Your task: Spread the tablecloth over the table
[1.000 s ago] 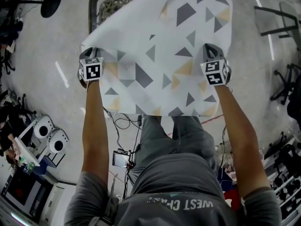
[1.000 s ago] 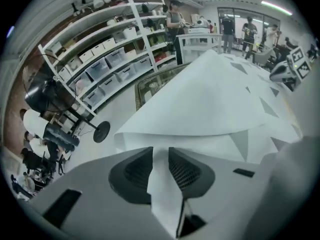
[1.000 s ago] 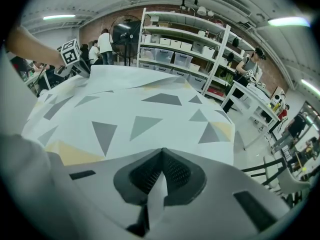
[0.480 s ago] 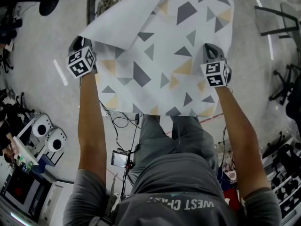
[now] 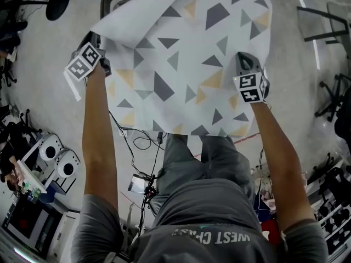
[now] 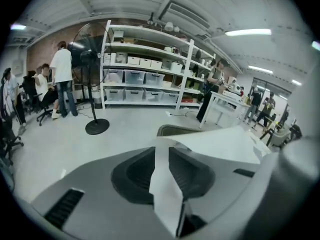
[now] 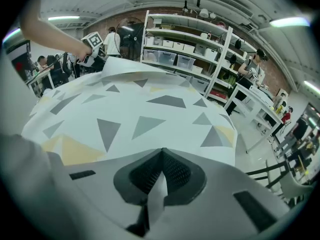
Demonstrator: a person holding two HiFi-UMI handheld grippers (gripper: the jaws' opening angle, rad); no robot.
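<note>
A person in a grey shirt (image 5: 203,223), seen from above, stretches both bare arms forward. Each hand carries a grey two-jaw gripper topped with a marker cube. The left gripper (image 5: 96,45) is clenched on a folded bit of the left edge of the tablecloth (image 5: 186,53), a thin white sheet printed with grey and tan triangles. The right gripper (image 5: 245,64) is pinched tight on the right edge. The left one sits farther forward and outward than the right, so the sheet hangs skewed between them.

The tablecloth is in the air, printed side up. A stretch of it droops on the person's side of the grippers, and the rest bellies forward. Its plain white underside shows at the left flap.

Beneath the far part, only a corner of the dark-rimmed table (image 5: 109,7) shows. The step in hand looks like floating the sheet out over that table; it is not yet laid. The next move probably calls for squaring both hands to the table and lowering them evenly, with the cloth taut.

Farther off are a pale floor (image 5: 49,64), a standing fan (image 6: 92,84) and white shelving (image 6: 150,69) with bins.
</note>
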